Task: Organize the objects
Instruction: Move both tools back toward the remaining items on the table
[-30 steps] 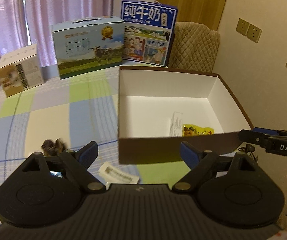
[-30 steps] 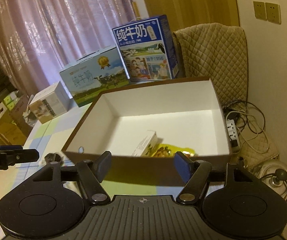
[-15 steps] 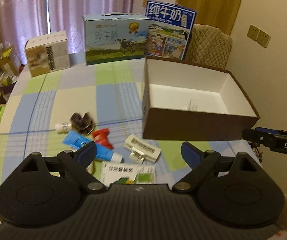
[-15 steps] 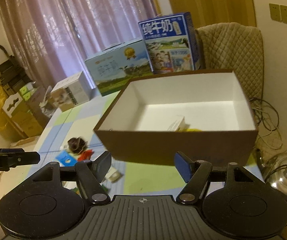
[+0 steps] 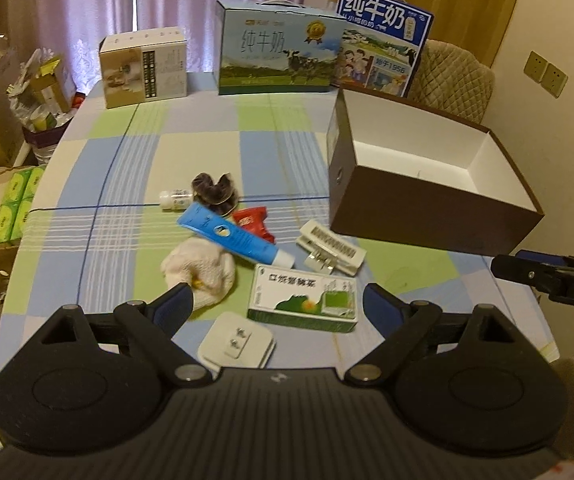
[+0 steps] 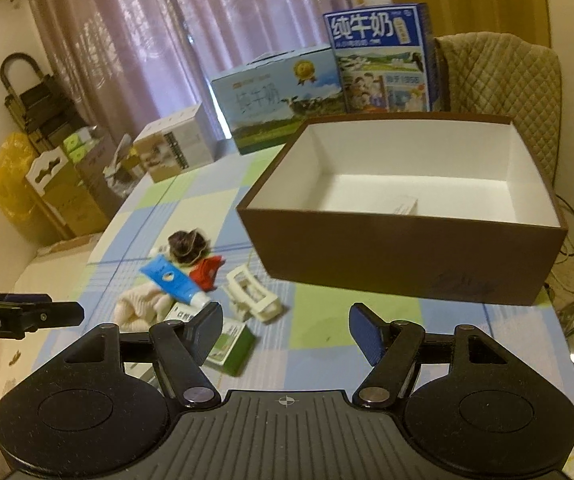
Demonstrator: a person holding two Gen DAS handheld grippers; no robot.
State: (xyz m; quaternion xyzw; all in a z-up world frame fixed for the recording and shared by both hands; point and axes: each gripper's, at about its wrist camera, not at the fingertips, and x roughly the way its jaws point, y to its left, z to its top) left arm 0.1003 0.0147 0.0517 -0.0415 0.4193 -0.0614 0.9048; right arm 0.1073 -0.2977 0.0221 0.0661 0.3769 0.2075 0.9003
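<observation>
Both grippers have drawn back from the brown cardboard box with white inside (image 5: 427, 208), so the clutter, hidden a second ago, now shows to its left on the checked cloth surface (image 5: 135, 152). The left gripper (image 5: 277, 306) and right gripper (image 6: 285, 330) hang with fingers apart, holding nothing. The blue plastic tube (image 5: 233, 236) lies left of the box, long axis diagonal, white cap toward the camera. A green-and-white carton (image 5: 305, 298) lies flat, nearer than the tube.

Purple curtains (image 5: 215, 8) — quilted chair (image 5: 453, 80)
</observation>
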